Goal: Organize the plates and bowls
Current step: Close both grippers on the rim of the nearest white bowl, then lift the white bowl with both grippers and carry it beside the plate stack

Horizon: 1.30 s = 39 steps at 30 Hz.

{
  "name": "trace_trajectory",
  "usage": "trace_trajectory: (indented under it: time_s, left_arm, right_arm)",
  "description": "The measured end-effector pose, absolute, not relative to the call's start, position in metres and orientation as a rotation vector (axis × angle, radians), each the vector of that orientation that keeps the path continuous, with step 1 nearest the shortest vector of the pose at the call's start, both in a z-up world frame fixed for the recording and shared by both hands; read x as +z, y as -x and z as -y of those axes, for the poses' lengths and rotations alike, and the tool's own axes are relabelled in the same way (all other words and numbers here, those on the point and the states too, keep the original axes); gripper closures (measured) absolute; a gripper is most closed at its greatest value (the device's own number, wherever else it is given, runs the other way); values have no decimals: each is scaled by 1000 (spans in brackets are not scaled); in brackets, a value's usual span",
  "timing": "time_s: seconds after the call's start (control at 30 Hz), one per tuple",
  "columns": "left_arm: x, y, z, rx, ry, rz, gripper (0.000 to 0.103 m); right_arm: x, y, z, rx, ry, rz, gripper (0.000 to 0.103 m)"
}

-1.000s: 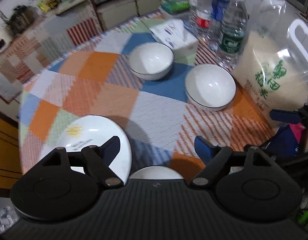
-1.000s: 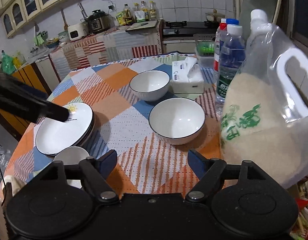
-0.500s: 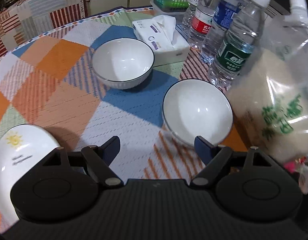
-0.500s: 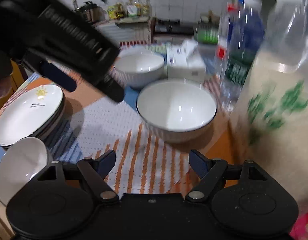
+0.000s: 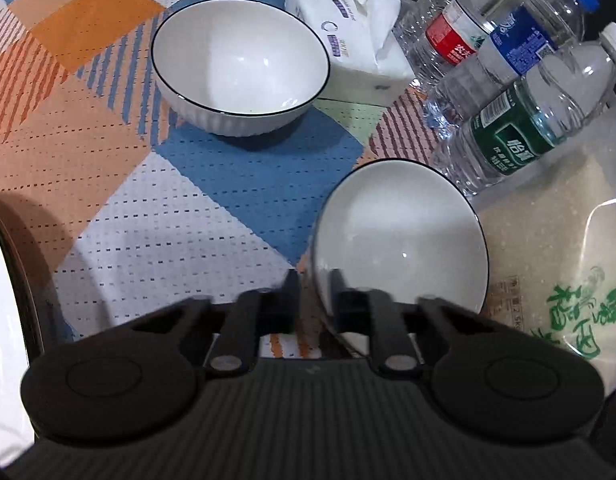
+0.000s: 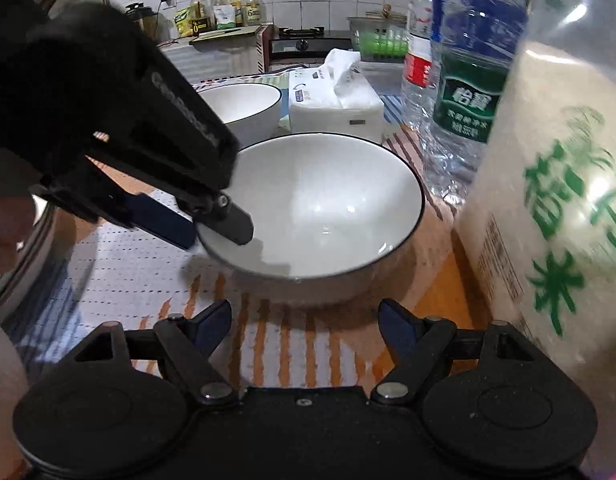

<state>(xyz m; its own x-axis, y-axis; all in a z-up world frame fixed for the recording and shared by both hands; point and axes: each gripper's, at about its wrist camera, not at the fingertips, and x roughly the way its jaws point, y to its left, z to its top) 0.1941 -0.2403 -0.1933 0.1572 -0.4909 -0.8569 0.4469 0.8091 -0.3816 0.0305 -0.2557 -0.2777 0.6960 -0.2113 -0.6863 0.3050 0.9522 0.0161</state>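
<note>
Near bowl point(image 6: 328, 208): white, thin dark rim, upright on the checked tablecloth point(image 5: 179, 224), close to the table's right edge. Far bowl point(image 5: 239, 68): same kind, upright, empty, farther in. White plates point(image 5: 3, 320): stacked at the left edge, partly visible.

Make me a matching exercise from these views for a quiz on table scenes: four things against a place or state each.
Things:
1. near bowl
2. far bowl
3. tissue pack
4. right tool

Places or states:
A. jaws apart, nothing between them
B. rim pinched by the left tool
C. just right of the far bowl
D. standing free on the cloth

Pairs: 1-B, 2-D, 3-C, 4-A
</note>
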Motion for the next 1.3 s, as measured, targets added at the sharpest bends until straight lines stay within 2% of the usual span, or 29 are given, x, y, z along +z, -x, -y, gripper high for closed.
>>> trace_trajectory:
  time_s: [0.33, 0.7, 1.3]
  left_arm:
    - [-179, -185, 217, -657, 70, -1289, 92]
    - [-144, -162, 177, -579, -41, -1287, 91]
    - [-165, -166, 163, -480, -94, -1269, 90]
  right_arm:
    - [-267, -19, 244, -177, -63, -719, 18]
    - [-244, -13, 208, -13, 0, -715, 18]
    - [-264, -38, 199, 134, 23, -752, 18]
